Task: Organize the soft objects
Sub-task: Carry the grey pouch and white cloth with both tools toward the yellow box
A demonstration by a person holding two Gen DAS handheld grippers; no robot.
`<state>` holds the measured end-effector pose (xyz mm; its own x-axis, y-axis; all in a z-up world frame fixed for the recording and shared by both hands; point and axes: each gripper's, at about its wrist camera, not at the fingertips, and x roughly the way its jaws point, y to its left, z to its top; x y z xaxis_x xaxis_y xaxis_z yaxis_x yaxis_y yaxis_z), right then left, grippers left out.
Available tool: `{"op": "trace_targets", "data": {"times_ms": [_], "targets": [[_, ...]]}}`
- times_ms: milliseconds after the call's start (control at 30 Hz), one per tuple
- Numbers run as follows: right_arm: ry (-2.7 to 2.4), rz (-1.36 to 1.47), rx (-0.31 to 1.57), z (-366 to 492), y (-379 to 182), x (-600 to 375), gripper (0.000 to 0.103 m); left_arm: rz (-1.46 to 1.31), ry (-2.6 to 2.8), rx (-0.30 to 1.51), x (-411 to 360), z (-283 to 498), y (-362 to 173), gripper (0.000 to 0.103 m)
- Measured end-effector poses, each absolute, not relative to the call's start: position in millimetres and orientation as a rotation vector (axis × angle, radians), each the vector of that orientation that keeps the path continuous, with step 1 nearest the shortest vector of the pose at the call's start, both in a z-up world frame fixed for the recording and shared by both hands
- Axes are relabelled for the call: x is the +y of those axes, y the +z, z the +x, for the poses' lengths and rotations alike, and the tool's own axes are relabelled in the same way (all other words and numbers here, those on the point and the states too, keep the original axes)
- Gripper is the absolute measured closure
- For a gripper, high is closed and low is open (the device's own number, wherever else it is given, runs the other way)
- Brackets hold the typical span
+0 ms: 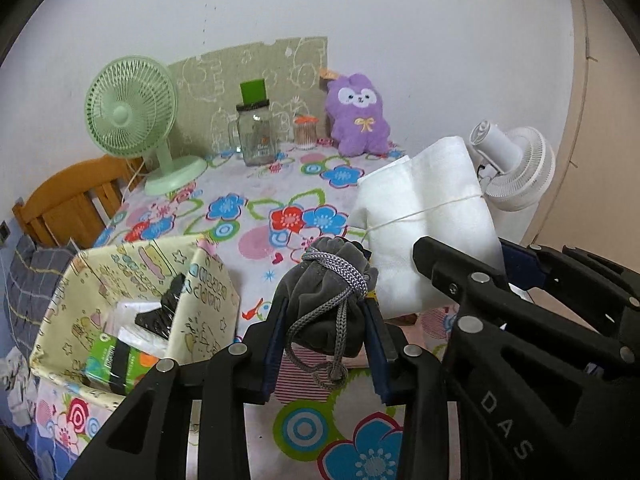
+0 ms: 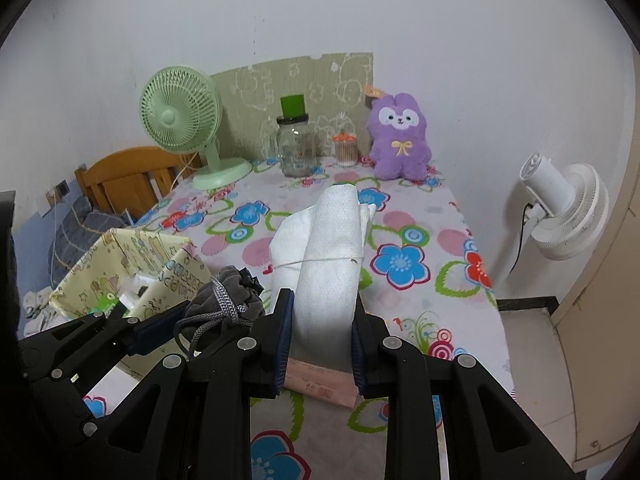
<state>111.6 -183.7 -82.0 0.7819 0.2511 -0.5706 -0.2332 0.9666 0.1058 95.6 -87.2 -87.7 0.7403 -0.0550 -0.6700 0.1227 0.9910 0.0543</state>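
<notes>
- Your left gripper [image 1: 326, 344] is angled down, jaws clamped on a grey pouch [image 1: 328, 300].
- Right gripper [image 2: 320, 344], just beside it, pinches a white bundle [image 2: 328, 264].

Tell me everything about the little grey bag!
The grey bag is a small soft pouch, velvety looking, pulled shut at the top by a braided grey cord that wraps its neck and hangs down in a loop. The left gripper squeezes it between two blue pads, holding it above the flowery tablecloth. Nothing else appears to touch it.
</notes>
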Motion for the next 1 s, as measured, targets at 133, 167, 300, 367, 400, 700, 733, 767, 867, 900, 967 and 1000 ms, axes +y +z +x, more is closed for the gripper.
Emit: {"op": "trace_targets", "data": {"times_ms": [133, 167, 300, 367, 400, 700, 733, 767, 867, 900, 967, 1000], "targets": [[0.251, 0.023, 0.6, 104, -71, -186, 0.074, 0.106, -0.107, 0.707, -89, 87, -78, 0.066], [0.247, 0.021, 0.596, 102, -69, -185, 0.074, 0.108, -0.109, 0.703, -89, 85, -76, 0.066], [0.239, 0.012, 0.579, 94, -61, -188, 0.074, 0.12, -0.113, 0.68, -90, 76, -67, 0.066], [0.235, 0.006, 0.571, 89, -56, -188, 0.074, 0.124, -0.114, 0.673, -90, 73, -64, 0.066], [0.234, 0.003, 0.567, 87, -54, -188, 0.075, 0.127, -0.116, 0.669, -90, 71, -62, 0.066], [0.226, -0.02, 0.537, 73, -37, -182, 0.075, 0.157, -0.117, 0.622, -83, 56, -46, 0.066], [0.225, -0.022, 0.534, 71, -37, -182, 0.075, 0.158, -0.114, 0.618, -82, 55, -45, 0.066], [0.224, -0.024, 0.53, 70, -35, -181, 0.075, 0.16, -0.116, 0.616, -81, 54, -44, 0.066], [0.225, -0.03, 0.523, 66, -33, -177, 0.075, 0.165, -0.116, 0.612, -77, 51, -41, 0.066], [0.224, -0.031, 0.521, 66, -32, -175, 0.075, 0.166, -0.116, 0.611, -75, 50, -40, 0.066], [0.223, -0.034, 0.517, 64, -31, -172, 0.075, 0.165, -0.119, 0.611, -71, 50, -39, 0.066], [0.222, -0.036, 0.514, 63, -30, -170, 0.075, 0.165, -0.121, 0.609, -69, 50, -38, 0.066]]}}
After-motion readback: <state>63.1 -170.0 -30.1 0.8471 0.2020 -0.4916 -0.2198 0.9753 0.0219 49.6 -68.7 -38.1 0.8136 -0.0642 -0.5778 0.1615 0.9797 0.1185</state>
